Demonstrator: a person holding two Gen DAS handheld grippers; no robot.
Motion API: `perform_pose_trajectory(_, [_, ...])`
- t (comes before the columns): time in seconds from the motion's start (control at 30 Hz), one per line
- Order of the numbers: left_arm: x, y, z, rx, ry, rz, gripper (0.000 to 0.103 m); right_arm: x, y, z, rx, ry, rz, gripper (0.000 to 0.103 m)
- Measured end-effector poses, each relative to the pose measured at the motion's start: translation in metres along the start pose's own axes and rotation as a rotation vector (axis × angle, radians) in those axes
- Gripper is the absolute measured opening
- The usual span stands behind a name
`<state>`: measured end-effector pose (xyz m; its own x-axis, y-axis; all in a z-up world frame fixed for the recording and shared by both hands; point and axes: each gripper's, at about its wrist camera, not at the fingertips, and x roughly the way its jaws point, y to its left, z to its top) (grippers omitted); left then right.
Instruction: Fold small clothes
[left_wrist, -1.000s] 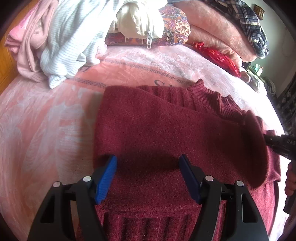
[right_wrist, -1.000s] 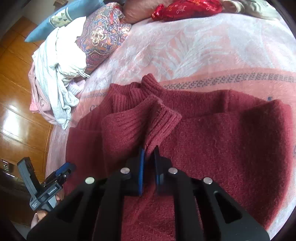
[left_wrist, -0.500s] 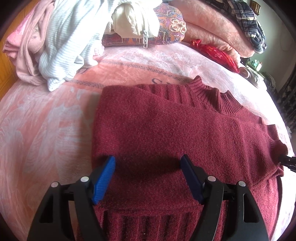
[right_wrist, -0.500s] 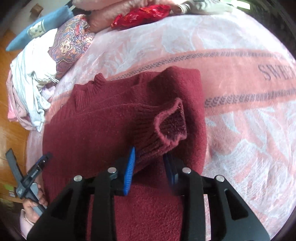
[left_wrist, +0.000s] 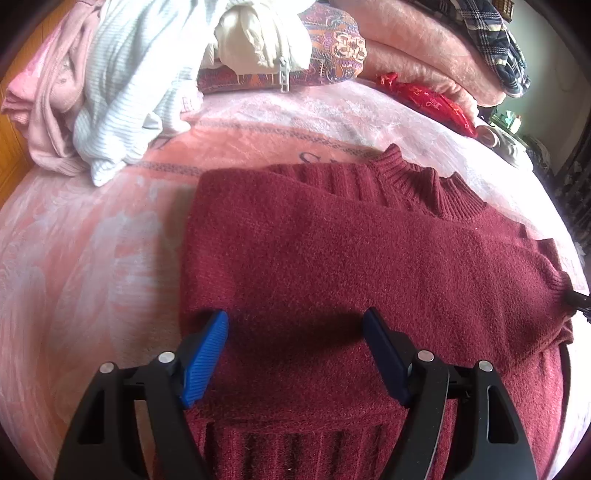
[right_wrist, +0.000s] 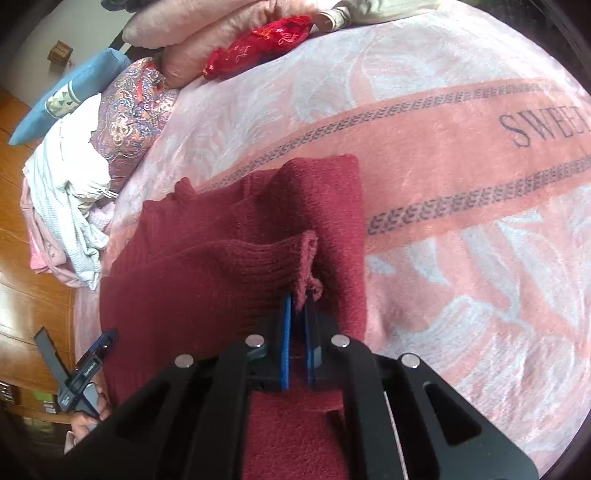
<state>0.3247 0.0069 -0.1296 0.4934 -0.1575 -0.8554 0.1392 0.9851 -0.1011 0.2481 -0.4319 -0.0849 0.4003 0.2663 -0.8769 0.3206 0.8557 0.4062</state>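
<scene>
A dark red knitted sweater (left_wrist: 351, 266) lies flat on the pink bed blanket, collar at the far side, one sleeve folded across its body. My left gripper (left_wrist: 295, 321) is open and empty, hovering over the sweater's lower body near the ribbed hem. In the right wrist view the sweater (right_wrist: 207, 280) lies to the left. My right gripper (right_wrist: 298, 299) is shut on the ribbed sleeve cuff (right_wrist: 308, 258) and holds it at the sweater's right edge. The left gripper (right_wrist: 99, 350) shows there at the lower left, held in a hand.
A pile of white and pink clothes (left_wrist: 103, 85) lies at the far left of the bed. A patterned pillow (left_wrist: 332, 44), a pink folded blanket (left_wrist: 424, 48) and a red pouch (left_wrist: 432, 99) lie at the back. The wooden floor (right_wrist: 22, 258) borders the bed.
My right gripper carried the sleeve cuff across the sweater to its right edge, opened briefly half a second ago, and is now shut on the cuff again. The left gripper stayed open, almost still.
</scene>
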Motion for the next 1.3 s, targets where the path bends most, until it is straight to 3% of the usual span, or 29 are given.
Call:
perform_pose_trajectory(0.13, [0.004, -0.001, -0.003, 0.031, 0.003, 0.004, 0.077, 0.014, -0.001, -0.005, -0.036, 0.014, -0.035, 0.012])
perform_pose_trajectory(0.2, [-0.001, 0.0, -0.004, 0.028, 0.006, -0.008, 0.077, 0.002, -0.003, -0.006, -0.012, 0.027, 0.018, 0.025])
perform_pose_trajectory(0.33, [-0.028, 0.005, -0.01, 0.047, 0.029, -0.017, 0.077, -0.039, 0.003, -0.024, -0.072, 0.013, 0.003, 0.032])
perform_pose_trajectory(0.4, [-0.05, 0.011, -0.023, 0.077, 0.044, -0.005, 0.078, -0.062, 0.004, -0.044, -0.099, 0.031, 0.029, 0.039])
perform_pose_trajectory(0.5, [-0.083, 0.026, -0.052, 0.095, 0.073, 0.014, 0.083, -0.089, 0.001, -0.084, -0.136, 0.081, 0.055, 0.04])
perform_pose_trajectory(0.77, [-0.143, 0.07, -0.159, 0.011, 0.2, 0.022, 0.083, -0.131, 0.001, -0.208, -0.246, 0.156, -0.014, 0.041])
perform_pose_trajectory(0.83, [-0.15, 0.074, -0.179, 0.012, 0.212, 0.017, 0.083, -0.134, 0.002, -0.231, -0.288, 0.164, -0.066, 0.047])
perform_pose_trajectory(0.93, [-0.155, 0.071, -0.202, 0.033, 0.229, -0.001, 0.083, -0.135, -0.01, -0.266, -0.227, 0.21, -0.022, 0.059])
perform_pose_trajectory(1.07, [-0.155, 0.059, -0.233, 0.102, 0.294, 0.051, 0.083, -0.136, -0.023, -0.293, -0.205, 0.229, -0.059, 0.059])
perform_pose_trajectory(1.17, [-0.159, 0.064, -0.243, 0.095, 0.304, 0.076, 0.083, -0.135, -0.033, -0.307, -0.18, 0.263, -0.098, 0.065])
perform_pose_trajectory(1.3, [-0.157, 0.077, -0.257, 0.023, 0.345, 0.014, 0.083, -0.129, -0.038, -0.324, -0.117, 0.348, 0.012, 0.065])
